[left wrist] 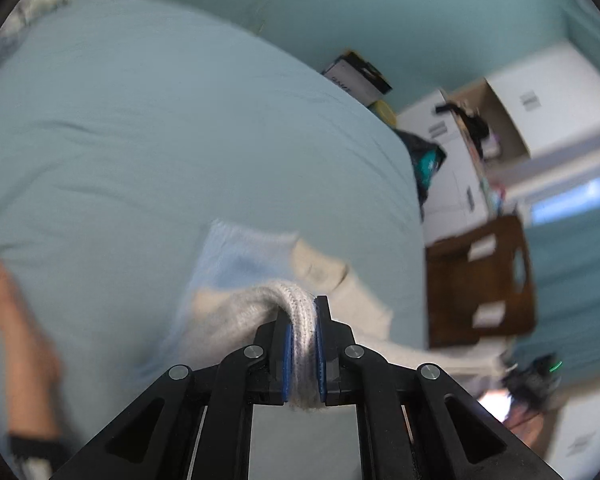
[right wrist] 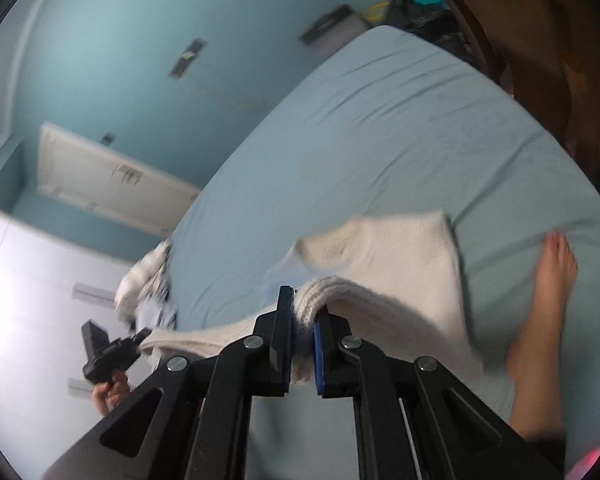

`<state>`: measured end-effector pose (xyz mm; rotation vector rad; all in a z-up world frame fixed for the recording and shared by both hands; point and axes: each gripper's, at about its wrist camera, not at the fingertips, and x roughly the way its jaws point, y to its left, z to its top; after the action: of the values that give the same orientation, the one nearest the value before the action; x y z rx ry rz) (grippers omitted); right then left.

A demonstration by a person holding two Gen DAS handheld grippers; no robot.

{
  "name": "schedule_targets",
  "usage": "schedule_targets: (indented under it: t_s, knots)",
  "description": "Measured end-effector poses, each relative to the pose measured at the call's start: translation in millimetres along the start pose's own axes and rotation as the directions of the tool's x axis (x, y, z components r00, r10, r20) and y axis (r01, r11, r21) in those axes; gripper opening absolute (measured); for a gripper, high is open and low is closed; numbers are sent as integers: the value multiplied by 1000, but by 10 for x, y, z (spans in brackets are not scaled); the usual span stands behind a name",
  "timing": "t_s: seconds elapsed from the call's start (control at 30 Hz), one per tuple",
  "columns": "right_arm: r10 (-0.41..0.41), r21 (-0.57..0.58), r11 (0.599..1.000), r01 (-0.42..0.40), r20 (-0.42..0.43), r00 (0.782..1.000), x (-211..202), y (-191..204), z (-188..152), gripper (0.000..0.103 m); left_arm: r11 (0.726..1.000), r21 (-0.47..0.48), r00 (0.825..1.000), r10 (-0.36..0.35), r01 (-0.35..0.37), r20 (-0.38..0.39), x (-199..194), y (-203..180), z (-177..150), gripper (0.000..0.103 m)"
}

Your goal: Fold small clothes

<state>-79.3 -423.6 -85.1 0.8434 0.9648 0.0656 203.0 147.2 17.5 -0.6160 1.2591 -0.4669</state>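
A cream ribbed knit garment (left wrist: 300, 320) with a pale blue panel lies on a light blue sheet (left wrist: 160, 140). Black grippers (left wrist: 303, 344) have blue pads (left wrist: 286, 360). The wall (right wrist: 112, 40) is teal, the door (right wrist: 108, 184) white, a box (left wrist: 480, 280) brown.

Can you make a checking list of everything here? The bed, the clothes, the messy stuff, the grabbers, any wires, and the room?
Surface: light blue bed sheet, a bit wrinkled.
Job's things: cream knit garment, lifted off the sheet.
Clutter: pile of clothes at the bed's edge; a bare foot on the sheet.
Grippers: left gripper and right gripper both shut on the garment's ribbed edge.
Cables: nothing seen.
Surroundings: teal wall, white door, brown box.
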Motion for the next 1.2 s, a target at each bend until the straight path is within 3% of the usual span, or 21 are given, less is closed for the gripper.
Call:
schedule_targets:
  t_s: [0.03, 0.1, 0.13, 0.17, 0.2, 0.23, 0.27, 0.37, 0.43, 0.5, 0.53, 0.6, 0.7, 0.77, 0.8, 0.83, 0.87, 0.9, 1.0, 1.1, 1.2]
  knots:
    - [-19, 17, 1000, 19, -1, 1000, 251, -55, 244, 8, 1000, -12, 999, -27, 27, -28, 320, 16, 296, 11]
    - [-86, 54, 995, 89, -53, 995, 750, -248, 639, 19, 1000, -12, 999, 18, -19, -47, 759, 102, 632, 18]
    - [-152, 87, 984, 157, -52, 987, 932, -389, 781, 36, 993, -14, 993, 120, -121, -14, 919, 174, 733, 34]
    - [-252, 122, 959, 255, -42, 967, 1070, -527, 885, 61, 973, -18, 973, 229, -229, 21, 1025, 236, 791, 51]
    - [-332, 133, 933, 335, -40, 942, 1203, -617, 959, 70, 956, -24, 955, 293, -292, 47, 1117, 303, 827, 89]
    - [-386, 103, 916, 388, -40, 922, 1379, -712, 1027, 73, 950, -15, 949, 312, -311, 54, 1226, 381, 849, 103]
    - [-394, 65, 916, 397, -46, 918, 1511, -749, 1047, 73, 952, 6, 951, 306, -307, 50, 1312, 431, 852, 103]
    - [-394, -81, 919, 387, -111, 912, 2032, -948, 1054, 73, 939, 190, 951, 303, -286, -65, 1794, 575, 810, 103]
    - [-416, -175, 904, 389, -163, 894, 2398, -1121, 980, 73, 886, 373, 928, 346, -276, -137, 2172, 645, 709, 103]
    - [-441, -252, 886, 388, -206, 873, 2743, -1273, 922, 73, 833, 480, 913, 383, -276, -139, 2417, 722, 622, 103]
    - [-425, -274, 891, 362, -223, 877, 2921, -1367, 896, 73, 816, 513, 911, 387, -265, -144, 2536, 787, 558, 103]
    - [-387, -260, 910, 324, -246, 889, 3109, -1486, 855, 73, 822, 521, 909, 373, -230, -187, 2714, 899, 521, 103]
    - [-362, -177, 930, 321, -298, 884, 3360, -1695, 784, 73, 862, 451, 909, 357, -231, -217, 2863, 1104, 520, 101]
    - [-360, -181, 929, 324, -227, 905, 3321, -1653, 764, 68, 908, 360, 919, 314, -216, -240, 2859, 1225, 510, 89]
    - [-356, -200, 926, 321, -177, 917, 3274, -1584, 754, 55, 913, 345, 922, 308, -218, -233, 2829, 1234, 497, 65]
    - [-361, -223, 919, 325, -147, 921, 3243, -1524, 737, 12, 914, 345, 927, 301, -213, -224, 2781, 1218, 477, 44]
    - [-393, -249, 901, 356, -119, 912, 3196, -1417, 700, 9, 911, 350, 929, 304, -218, -213, 2732, 1194, 457, 41]
    - [-401, -257, 894, 368, -89, 912, 3150, -1351, 665, 9, 903, 362, 930, 313, -229, -192, 2662, 1143, 445, 30]
    - [-370, -282, 889, 362, 25, 929, 2946, -1139, 546, 8, 908, 362, 949, 279, -210, -147, 2434, 1009, 438, 15]
    - [-316, -298, 885, 357, 177, 932, 2640, -866, 488, 8, 918, 353, 973, 221, -182, -71, 2237, 864, 479, 13]
    - [-318, -290, 874, 390, 267, 910, 2554, -754, 531, 7, 919, 332, 976, 217, -212, 22, 2171, 797, 534, 13]
